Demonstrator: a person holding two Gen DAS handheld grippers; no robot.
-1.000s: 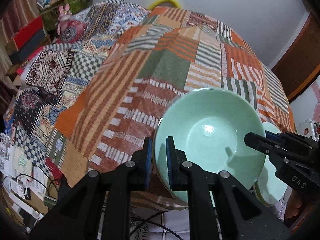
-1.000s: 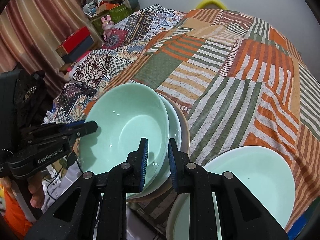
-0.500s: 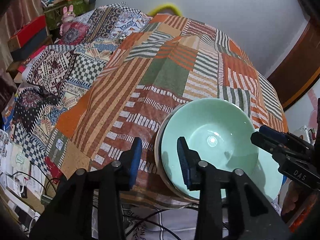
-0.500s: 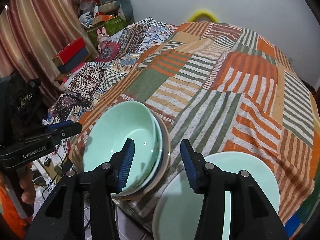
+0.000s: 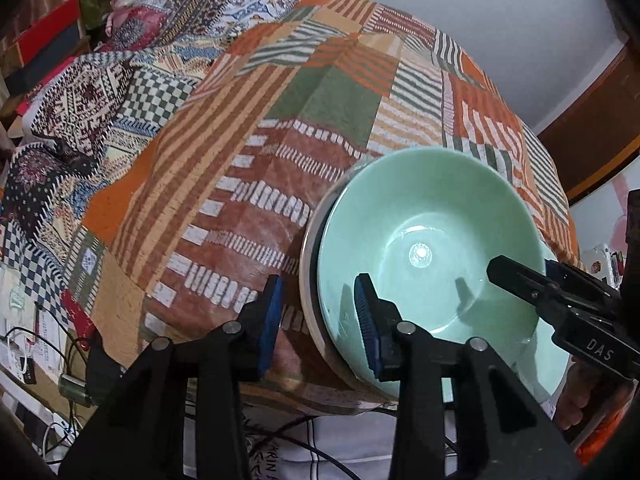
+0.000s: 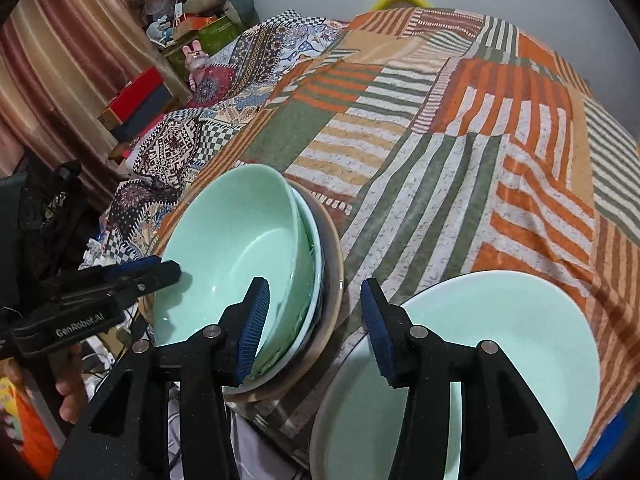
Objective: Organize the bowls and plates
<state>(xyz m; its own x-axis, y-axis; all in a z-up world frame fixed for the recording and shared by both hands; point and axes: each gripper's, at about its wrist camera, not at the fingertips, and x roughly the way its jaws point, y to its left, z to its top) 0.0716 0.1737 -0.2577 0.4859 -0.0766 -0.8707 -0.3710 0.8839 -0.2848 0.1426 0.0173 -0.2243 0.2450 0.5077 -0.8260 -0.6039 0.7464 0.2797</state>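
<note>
left wrist view first, going by size: a patchwork striped cloth (image 5: 328, 128) in orange, green and cream covers the table and fills most of the picture, with a second patterned cloth (image 5: 100, 92) of checks and diamonds lying beside it on the far left. at the near edge of the table sits a stack of dishes, and on top of it a pale green bowl (image 5: 428, 248), upright, its shiny inside catching a spot of light. under it a cream-rimmed dish (image 5: 308, 276) shows as a thin crescent. the left gripper (image 5: 318, 316) is released: its blue pads stand apart on either side of the near rim of the stack, one outside over the cloth and one over the inside of the bowl, neither pressing on it.

right wrist view: the same green bowl (image 6: 232, 256) rests in a second green dish, and both lie on a brown plate (image 6: 334, 280). just to the right, at the table's edge, lies a wide pale green plate (image 6: 500, 340). the right gripper (image 6: 314, 324) is released too, its pads apart over the gap between the stack and the plate, grasping nothing. the left gripper (image 6: 168, 272) reaches over the bowl's left rim, held by a hand (image 6: 70, 384).
</note>
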